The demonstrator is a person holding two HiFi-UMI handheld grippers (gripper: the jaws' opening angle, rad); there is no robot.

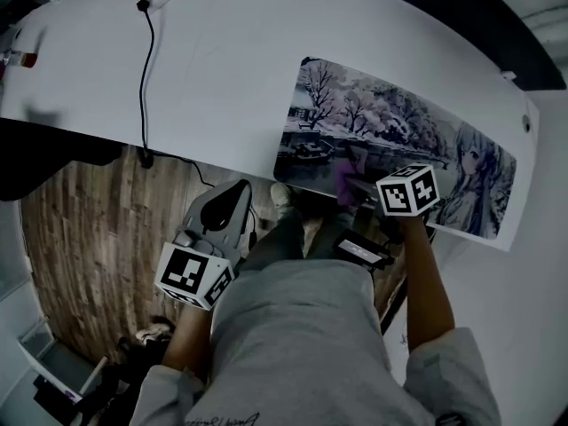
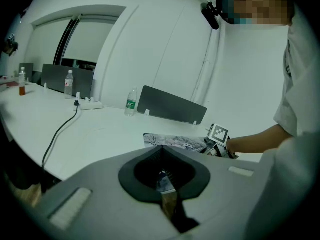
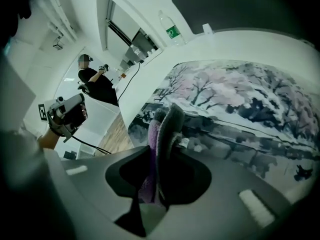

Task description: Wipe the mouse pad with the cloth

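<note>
The white counter (image 1: 222, 60) curves across the head view, and the long mouse pad (image 1: 399, 131), printed with a snowy tree scene, lies flat along its near right edge, its left end close to the middle of that edge. That puts the whole printed face within reach of a sweep by the right arm. The right gripper (image 1: 359, 185) sits at the pad's near edge towards its left end, jaws clamped on a folded purple and grey cloth (image 3: 167, 124) whose free end sticks out past the jaw tips, so that fabric rather than plastic meets the pad. The cloth looks pressed against the print or just above it; the angle does not settle which. By my reading the wipe is at its start or partway through, with most of the pad lying to the right of the cloth. The left gripper (image 1: 232, 201) hangs off the counter below its near edge, over the wooden floor (image 1: 98, 238), jaws closed with nothing between them, seemingly parked out of the way. A black cable (image 1: 145, 78) crosses the counter's left part and drops over the near edge, and a small water bottle (image 2: 131, 102) stands at the far edge, both well apart from the pad.
</note>
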